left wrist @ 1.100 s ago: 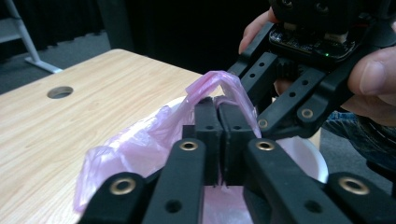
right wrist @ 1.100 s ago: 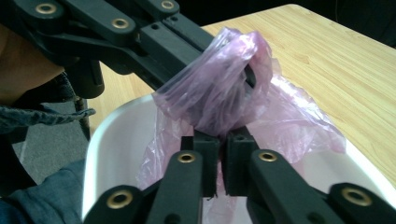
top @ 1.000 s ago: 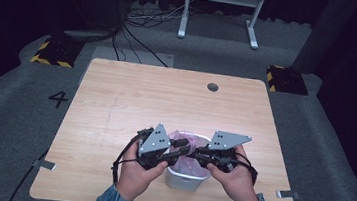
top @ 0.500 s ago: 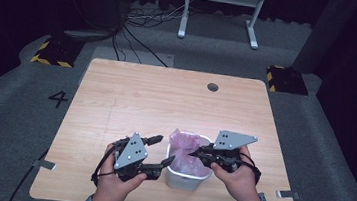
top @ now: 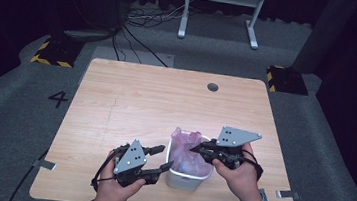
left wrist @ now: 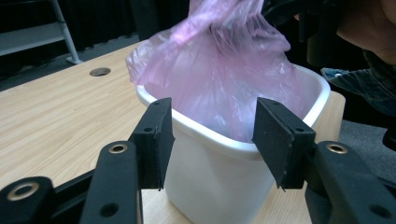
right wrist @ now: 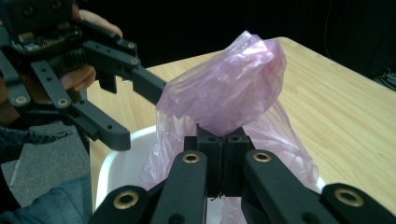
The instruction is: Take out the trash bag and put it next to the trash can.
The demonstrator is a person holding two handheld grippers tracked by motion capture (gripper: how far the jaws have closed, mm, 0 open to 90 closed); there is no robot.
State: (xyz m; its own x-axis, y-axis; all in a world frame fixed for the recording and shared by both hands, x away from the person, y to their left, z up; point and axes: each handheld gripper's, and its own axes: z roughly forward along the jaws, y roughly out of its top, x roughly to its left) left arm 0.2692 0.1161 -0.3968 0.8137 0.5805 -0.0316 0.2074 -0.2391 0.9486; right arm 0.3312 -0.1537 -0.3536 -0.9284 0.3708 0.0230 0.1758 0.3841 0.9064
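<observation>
Pink bag (top: 187,146): translucent, crinkled, rising upright from white bin (top: 186,176) | right gripper (top: 200,152) is pinching its film | left gripper (top: 164,159) is hovering spread wide beside bin.

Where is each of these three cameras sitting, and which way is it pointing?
High view: above the person's side, looking forward and down on the pale wooden table; both hands and tongs enter from below.
Left gripper view: rides the left tongs, open, facing the small white plastic bin.
Right gripper view: rides the right tongs, shut on the thin pink plastic bag; the left tongs show beyond.
Shared: all show the pink bag in the bin.
</observation>
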